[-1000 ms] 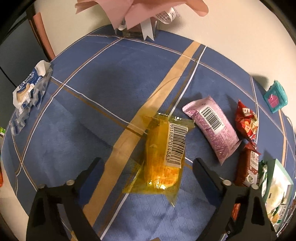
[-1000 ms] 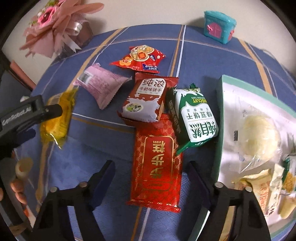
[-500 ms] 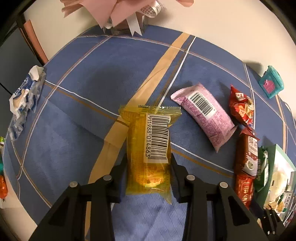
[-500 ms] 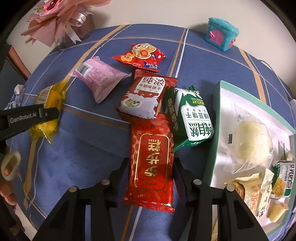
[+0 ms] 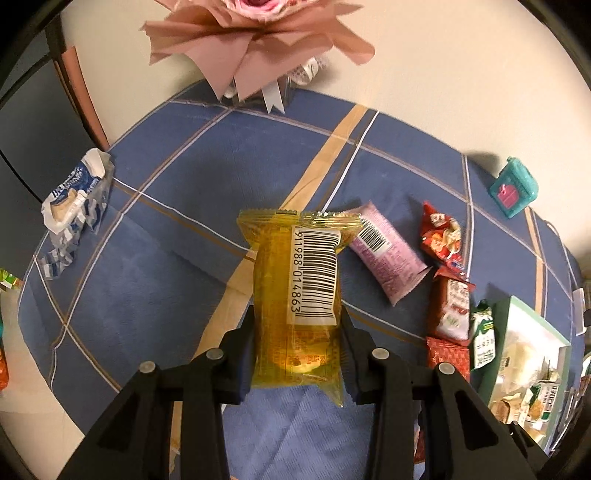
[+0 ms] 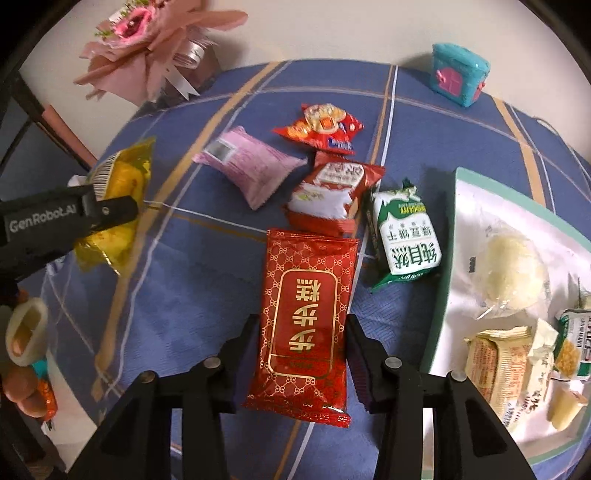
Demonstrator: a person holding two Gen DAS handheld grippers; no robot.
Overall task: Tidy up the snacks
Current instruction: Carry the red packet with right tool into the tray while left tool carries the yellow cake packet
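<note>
My left gripper (image 5: 297,341) is shut on a yellow snack packet (image 5: 301,295) with a barcode and holds it above the blue cloth; it also shows in the right wrist view (image 6: 114,206). My right gripper (image 6: 301,358) is shut on a red and gold packet (image 6: 304,317), lifted off the cloth. A pink packet (image 6: 251,166), a small red packet (image 6: 321,125), a red-and-white packet (image 6: 332,188) and a green-and-white biscuit packet (image 6: 404,236) lie on the cloth. A green-rimmed white tray (image 6: 454,221) at the right holds several snacks.
A pink bouquet (image 5: 255,33) stands at the table's far edge. A teal toy box (image 6: 460,72) sits at the far right. An opened blue-and-white wrapper (image 5: 74,206) lies at the left edge. A plaid blue cloth (image 5: 166,277) covers the table.
Both grippers went from open to shut on their packets. The left one has lifted the yellow packet; the right one has raised the red and gold packet.
</note>
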